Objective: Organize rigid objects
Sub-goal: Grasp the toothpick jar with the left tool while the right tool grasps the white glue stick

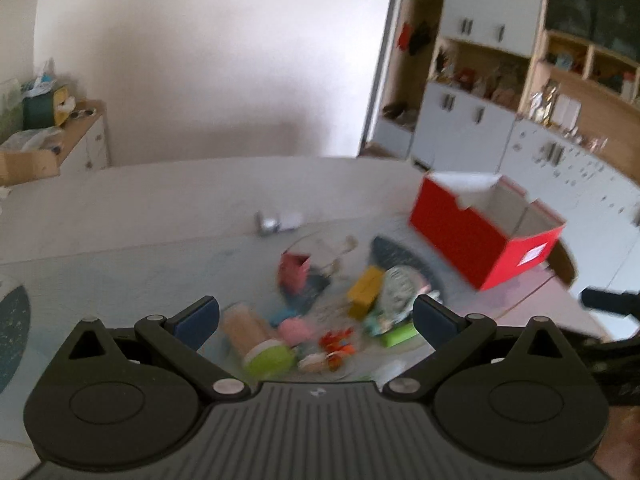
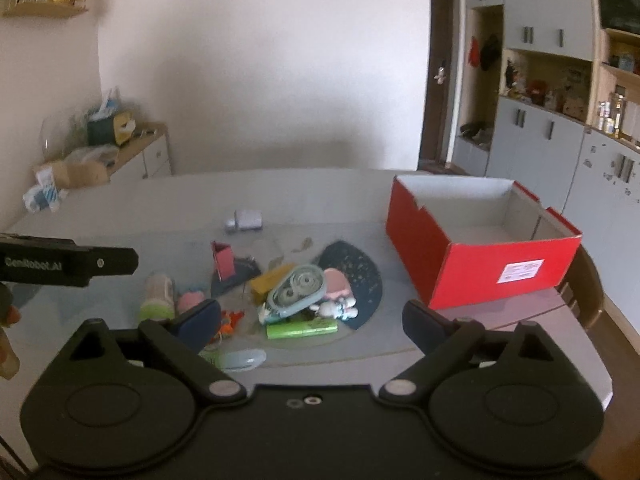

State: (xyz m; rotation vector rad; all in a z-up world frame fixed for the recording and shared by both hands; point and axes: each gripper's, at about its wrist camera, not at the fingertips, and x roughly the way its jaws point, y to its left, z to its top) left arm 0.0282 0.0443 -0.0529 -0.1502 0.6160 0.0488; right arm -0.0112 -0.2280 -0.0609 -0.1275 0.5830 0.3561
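Heap of small rigid objects — lying on the grey table, directly ahead of and below both claws. Contents, as far as blur permits: a teal tape dispenser at the centre, a lime-green bar just nearer the right claw than it, a small white rabbit figure beside its right end, a yellow block behind it, a pink open-topped box at the far left of the heap, and a green-capped tube near the left finger of the right claw.

Small white toy truck — apart from the heap, further out.

Red shoebox, open, white inside — ahead and to the right of both claws, well apart from the heap.

Right claw — fingers wide apart, nothing between them, above the table's near edge.

Left claw — fingers wide apart, holding nothing, above the heap; view smeared.
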